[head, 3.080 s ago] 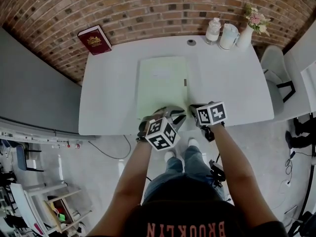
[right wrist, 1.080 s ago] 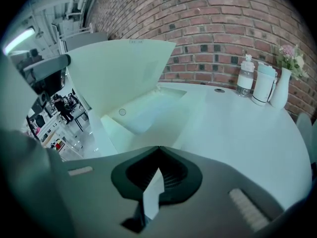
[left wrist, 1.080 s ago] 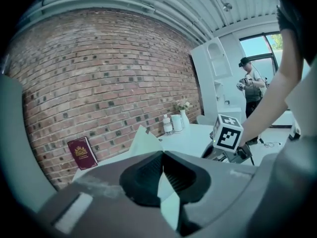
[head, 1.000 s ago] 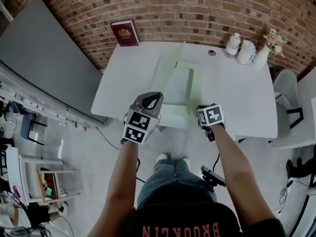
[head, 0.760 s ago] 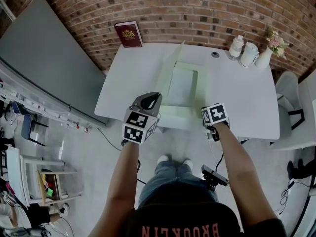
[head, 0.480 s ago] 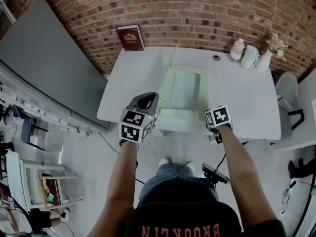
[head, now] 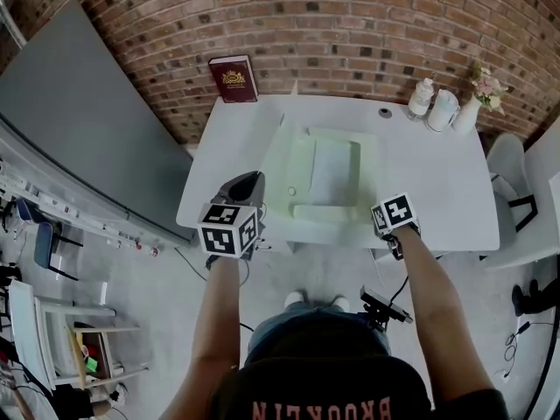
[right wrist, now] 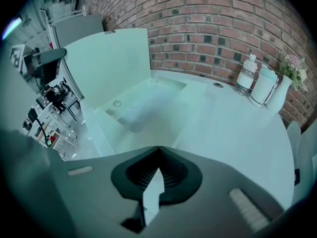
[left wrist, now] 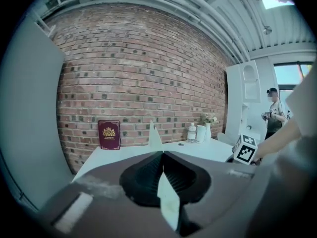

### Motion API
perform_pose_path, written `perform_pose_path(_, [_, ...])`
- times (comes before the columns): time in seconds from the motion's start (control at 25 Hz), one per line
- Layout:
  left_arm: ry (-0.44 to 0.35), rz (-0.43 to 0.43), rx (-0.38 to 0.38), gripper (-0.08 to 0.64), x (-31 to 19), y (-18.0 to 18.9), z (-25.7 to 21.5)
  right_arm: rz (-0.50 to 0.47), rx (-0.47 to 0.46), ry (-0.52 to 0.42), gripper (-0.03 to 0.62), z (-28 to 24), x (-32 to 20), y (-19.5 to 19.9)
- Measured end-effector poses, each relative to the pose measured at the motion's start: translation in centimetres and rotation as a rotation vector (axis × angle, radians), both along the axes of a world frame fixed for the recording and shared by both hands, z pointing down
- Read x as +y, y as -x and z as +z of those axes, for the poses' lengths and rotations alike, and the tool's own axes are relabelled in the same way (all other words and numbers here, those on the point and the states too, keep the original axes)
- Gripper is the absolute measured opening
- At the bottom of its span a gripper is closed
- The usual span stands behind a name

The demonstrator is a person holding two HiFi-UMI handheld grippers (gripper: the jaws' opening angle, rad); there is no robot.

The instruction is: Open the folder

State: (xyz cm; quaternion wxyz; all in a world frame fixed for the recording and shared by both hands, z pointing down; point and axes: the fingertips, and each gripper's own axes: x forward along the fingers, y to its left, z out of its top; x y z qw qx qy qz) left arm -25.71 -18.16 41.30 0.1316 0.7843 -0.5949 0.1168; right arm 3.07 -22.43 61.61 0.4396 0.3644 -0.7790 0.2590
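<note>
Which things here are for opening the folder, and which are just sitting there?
For the job:
folder, cover lifted
left gripper, shut on the folder
right gripper, shut on the folder

Just lying about:
red book
bottle
jug
vase of flowers
chair

The folder (head: 368, 160), flat and closed a few seconds ago, now lies open. Its front cover (head: 282, 164) is swung up and over to the left, pinched in the left gripper (head: 256, 178), which has drawn out leftward. An inner sheet (head: 331, 171) now shows.
</note>
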Motion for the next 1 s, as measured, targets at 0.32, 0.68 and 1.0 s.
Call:
perform_pose_path(0.32, [0.018, -0.064, -0.001, 0.005, 0.2, 4.6, 1.1, 0.006, 0.023, 0.007, 0.003, -0.1, 0.1, 0.0])
perform_pose_path(0.68, [0.071, -0.164, 0.017, 0.009, 0.4, 9.4, 3.3, 0.017, 0.067, 0.015, 0.003, 0.0, 0.2, 0.0])
perform_pose_path(1.0, [0.119, -0.194, 0.006, 0.017, 0.2, 12.3, 5.3, 0.039, 0.104, 0.011, 0.002, -0.1, 0.1, -0.1])
